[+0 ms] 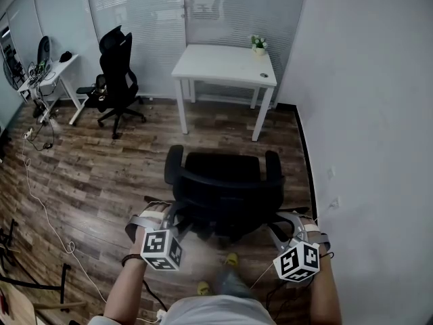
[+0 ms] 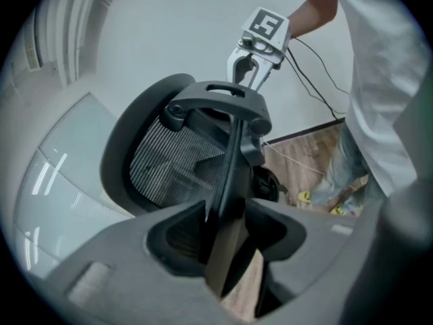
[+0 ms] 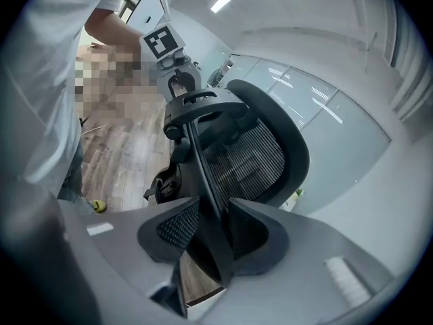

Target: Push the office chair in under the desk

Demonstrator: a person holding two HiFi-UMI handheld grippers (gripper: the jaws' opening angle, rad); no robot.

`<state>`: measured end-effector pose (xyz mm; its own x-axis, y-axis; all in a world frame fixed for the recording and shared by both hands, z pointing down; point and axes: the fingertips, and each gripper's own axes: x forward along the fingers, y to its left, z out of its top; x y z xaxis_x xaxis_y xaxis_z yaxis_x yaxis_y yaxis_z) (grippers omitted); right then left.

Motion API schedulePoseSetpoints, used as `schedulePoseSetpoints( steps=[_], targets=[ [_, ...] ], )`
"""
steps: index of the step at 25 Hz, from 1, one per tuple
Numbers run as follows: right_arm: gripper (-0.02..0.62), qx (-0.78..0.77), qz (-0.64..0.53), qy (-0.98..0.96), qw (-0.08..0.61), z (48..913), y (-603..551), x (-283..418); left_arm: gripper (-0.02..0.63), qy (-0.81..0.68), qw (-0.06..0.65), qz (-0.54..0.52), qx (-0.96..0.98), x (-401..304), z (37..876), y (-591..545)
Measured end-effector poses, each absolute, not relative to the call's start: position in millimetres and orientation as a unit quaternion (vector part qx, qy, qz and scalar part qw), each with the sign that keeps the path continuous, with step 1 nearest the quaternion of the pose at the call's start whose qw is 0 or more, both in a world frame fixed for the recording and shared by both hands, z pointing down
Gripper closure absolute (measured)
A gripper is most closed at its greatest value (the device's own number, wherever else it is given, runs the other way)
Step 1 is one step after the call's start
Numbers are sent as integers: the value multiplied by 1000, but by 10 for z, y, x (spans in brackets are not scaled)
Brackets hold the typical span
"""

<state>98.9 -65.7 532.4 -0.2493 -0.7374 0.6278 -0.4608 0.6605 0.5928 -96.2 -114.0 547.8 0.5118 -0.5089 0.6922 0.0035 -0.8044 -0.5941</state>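
The black office chair (image 1: 226, 185) stands on the wood floor with its seat toward the white desk (image 1: 226, 65), a short way in front of it. I stand behind its backrest. My left gripper (image 1: 177, 215) is shut on the backrest's left edge, and the thin black frame (image 2: 233, 161) runs between its jaws (image 2: 226, 215). My right gripper (image 1: 279, 223) holds the backrest's right edge. There the frame strip (image 3: 203, 175) fills the gap between the jaws (image 3: 206, 208). The mesh back (image 3: 260, 154) lies beyond. Each gripper view shows the other gripper at the far edge.
A second black chair (image 1: 116, 73) stands at the back left beside a white side table (image 1: 54, 73) with gear on it. Cables (image 1: 47, 212) trail over the floor at left. A grey wall (image 1: 365, 114) runs close on the right. A small plant (image 1: 258, 44) sits on the desk.
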Motion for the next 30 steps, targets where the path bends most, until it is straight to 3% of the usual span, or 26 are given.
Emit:
schedulePoseSetpoints(
  steps=[30],
  targets=[
    [465,379,-167,-793,447,5272,-2632,1663,411,203,247,-469,-823,-304,5452,-3095]
  ],
)
